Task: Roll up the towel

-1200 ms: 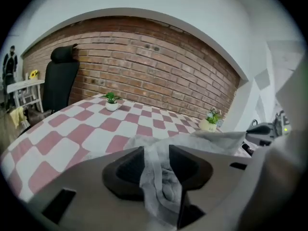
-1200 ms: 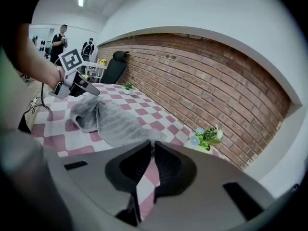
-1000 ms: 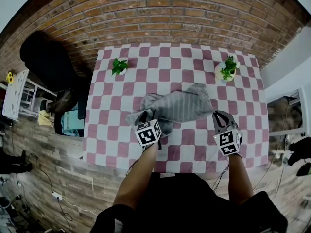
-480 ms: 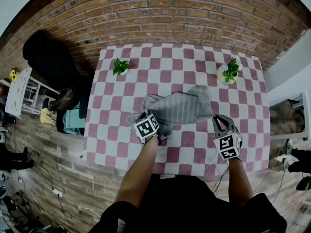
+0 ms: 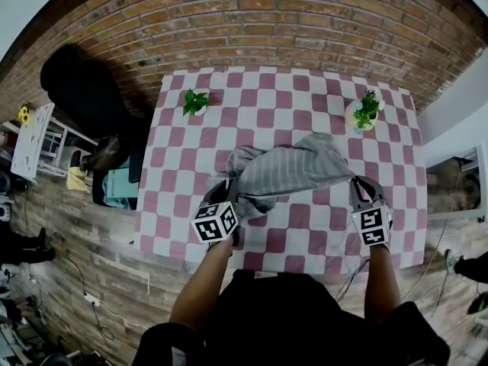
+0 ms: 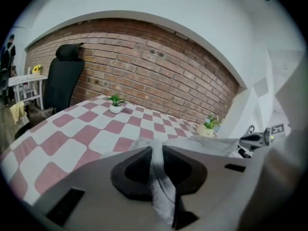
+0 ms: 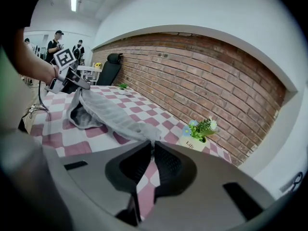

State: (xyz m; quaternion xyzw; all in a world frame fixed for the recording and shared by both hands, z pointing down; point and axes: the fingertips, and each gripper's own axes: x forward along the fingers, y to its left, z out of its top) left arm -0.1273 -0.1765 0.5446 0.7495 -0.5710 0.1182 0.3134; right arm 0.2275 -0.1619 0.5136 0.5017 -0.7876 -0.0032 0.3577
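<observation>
A grey striped towel [image 5: 288,171] hangs stretched over the pink-and-white checked table [image 5: 259,120], held up between both grippers. At the towel's left end, my left gripper [image 5: 223,201] has just been closing, and a fold of the towel [image 6: 157,174] is pinched between its jaws. My right gripper [image 5: 361,192] is shut on the towel's right corner [image 7: 144,133]. In the right gripper view the cloth sags from my left gripper [image 7: 69,82] down to the table. The left gripper view shows my right gripper [image 6: 256,139] at the far right.
Two small potted plants stand at the table's back, one on the left [image 5: 194,102] and one on the right [image 5: 364,110]. A black office chair [image 5: 82,90] and a white rack [image 5: 30,139] are left of the table. A brick wall [image 5: 305,29] is behind it. People [image 7: 55,43] stand far off.
My left gripper pulled back toward the table's near edge and rose, drawing the towel's left end with it. The right gripper shifted slightly right. The towel is now more stretched.
</observation>
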